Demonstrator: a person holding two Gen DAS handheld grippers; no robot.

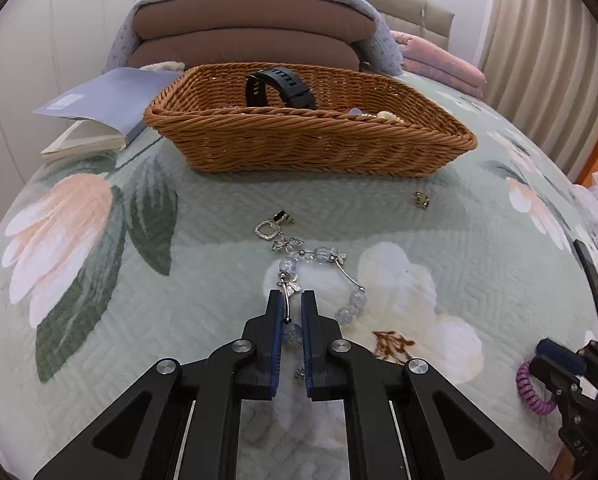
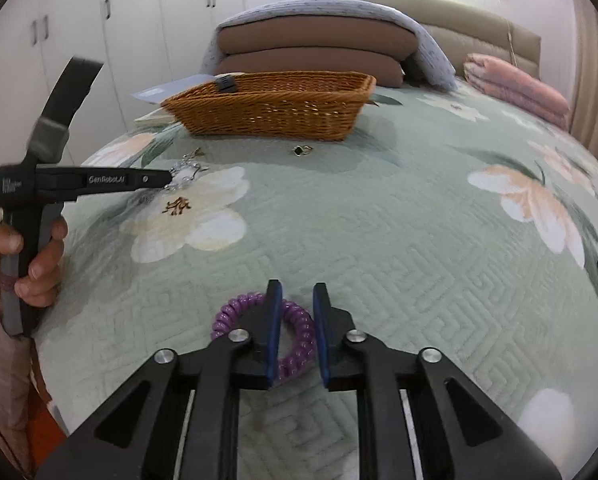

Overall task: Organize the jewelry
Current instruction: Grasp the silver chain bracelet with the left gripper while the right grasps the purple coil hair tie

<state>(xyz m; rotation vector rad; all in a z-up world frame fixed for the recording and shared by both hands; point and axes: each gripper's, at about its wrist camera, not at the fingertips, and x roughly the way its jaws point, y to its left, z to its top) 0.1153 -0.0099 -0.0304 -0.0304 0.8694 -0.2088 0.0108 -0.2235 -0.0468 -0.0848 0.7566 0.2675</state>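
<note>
The left gripper [image 1: 291, 300] pinches one bead bracelet [image 1: 319, 256]. The right gripper [image 2: 297, 292] squeezes one purple coil band [image 2: 295, 344]. Beyond both sits one basket [image 1: 299, 144].

Wicker basket [image 1: 299, 142]: one, holding one black watch [image 1: 279, 88] (other contents low behind the rim, too hidden to count). Loose on the floral quilt [image 1: 99, 280]: one beaded bracelet [image 1: 319, 258] with butterfly charms, one silver pendant earring [image 1: 269, 228], one small ring [image 1: 421, 200], one purple coil hair tie [image 2: 259, 320]. Also one open book [image 1: 99, 116], two stacked brown cushions [image 1: 243, 36], one folded pink blanket [image 1: 439, 64], two hand-held grippers.
</note>
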